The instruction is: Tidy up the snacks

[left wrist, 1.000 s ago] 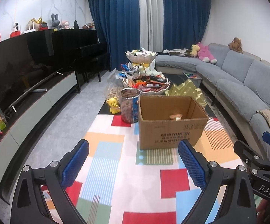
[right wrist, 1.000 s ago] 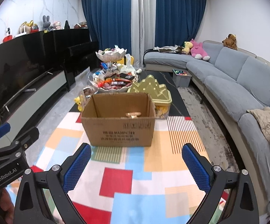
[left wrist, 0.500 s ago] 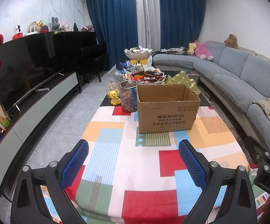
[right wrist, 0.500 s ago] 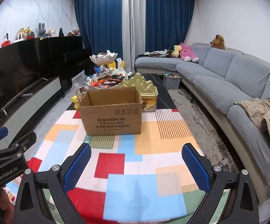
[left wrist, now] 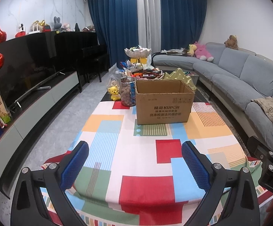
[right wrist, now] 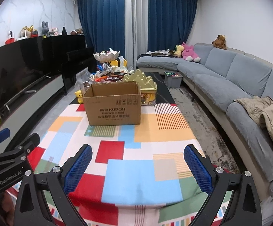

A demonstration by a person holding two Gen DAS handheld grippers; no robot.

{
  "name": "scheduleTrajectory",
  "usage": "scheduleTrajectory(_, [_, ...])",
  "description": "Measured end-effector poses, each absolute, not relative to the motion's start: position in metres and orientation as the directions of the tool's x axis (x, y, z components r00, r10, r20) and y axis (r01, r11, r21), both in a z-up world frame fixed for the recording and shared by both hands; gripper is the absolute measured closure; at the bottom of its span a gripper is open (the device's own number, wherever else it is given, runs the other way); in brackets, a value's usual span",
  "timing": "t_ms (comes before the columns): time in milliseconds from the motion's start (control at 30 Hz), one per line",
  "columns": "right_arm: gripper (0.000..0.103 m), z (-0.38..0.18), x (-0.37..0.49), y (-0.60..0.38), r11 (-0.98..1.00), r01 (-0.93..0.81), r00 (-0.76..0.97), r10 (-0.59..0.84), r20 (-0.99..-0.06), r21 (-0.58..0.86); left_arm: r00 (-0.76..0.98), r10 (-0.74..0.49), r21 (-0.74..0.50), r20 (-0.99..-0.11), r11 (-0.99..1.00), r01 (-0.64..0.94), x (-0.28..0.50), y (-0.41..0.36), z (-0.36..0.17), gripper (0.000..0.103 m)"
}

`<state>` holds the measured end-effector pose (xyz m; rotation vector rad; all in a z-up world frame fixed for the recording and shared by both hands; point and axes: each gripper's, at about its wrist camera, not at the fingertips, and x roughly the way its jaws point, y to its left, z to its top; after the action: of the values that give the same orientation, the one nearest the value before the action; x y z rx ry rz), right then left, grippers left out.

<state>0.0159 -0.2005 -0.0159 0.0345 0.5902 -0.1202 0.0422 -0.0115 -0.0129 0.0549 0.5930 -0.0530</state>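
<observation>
An open brown cardboard box [left wrist: 164,103] [right wrist: 114,104] stands on the far half of a table under a colourful patchwork cloth [left wrist: 136,150] [right wrist: 136,141]. Behind it lies a heap of wrapped snacks [left wrist: 145,73] [right wrist: 108,77] under a white tiered bowl [left wrist: 138,52] [right wrist: 106,55], with a clear jar of nuts [left wrist: 127,91] and a gold mountain-shaped tin [left wrist: 180,77] [right wrist: 144,81]. My left gripper [left wrist: 135,158] is open and empty above the table's near edge. My right gripper [right wrist: 138,160] is open and empty beside it, far short of the box.
A yellow bear figure [left wrist: 114,92] [right wrist: 79,95] stands left of the box. A grey sofa [right wrist: 230,86] with a beige jacket [right wrist: 266,113] runs along the right. A black TV cabinet [left wrist: 32,66] lines the left wall. A grey bin [right wrist: 173,78] sits on the floor.
Both grippers have pulled back from the box toward the table's near edge and dropped lower, so the box looks smaller and its inside is hidden. Both stayed open.
</observation>
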Motion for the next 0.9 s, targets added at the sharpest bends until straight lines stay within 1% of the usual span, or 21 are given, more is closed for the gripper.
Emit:
scheduleTrajectory(167, [0.004,-0.014,0.005,-0.204,0.991,0.133,0.827,-0.118,-0.550,-0.012,0.832,-0.026,0.038,-0.554,0.998,0.057,0.034,-0.010,-0.012,0.002])
scheduleTrajectory(233, [0.004,-0.013,0.001,-0.205,0.990,0.137,0.827,-0.124,-0.548,-0.018,0.831,-0.024,0.034,-0.556,0.998,0.052,0.031,-0.008,-0.012,0.000])
scheduleTrajectory(500, [0.004,-0.005,-0.011,-0.205,0.990,0.138,0.844,-0.124,-0.521,-0.012,0.835,-0.019,0.030,-0.550,0.999,0.043,0.021,-0.006,-0.010,0.000])
scheduleTrajectory(900, [0.004,-0.007,-0.011,-0.207,0.989,0.147,0.840,-0.127,-0.528,-0.003,0.826,-0.027,0.027,-0.563,0.998,0.051,0.022,-0.006,-0.013,0.000])
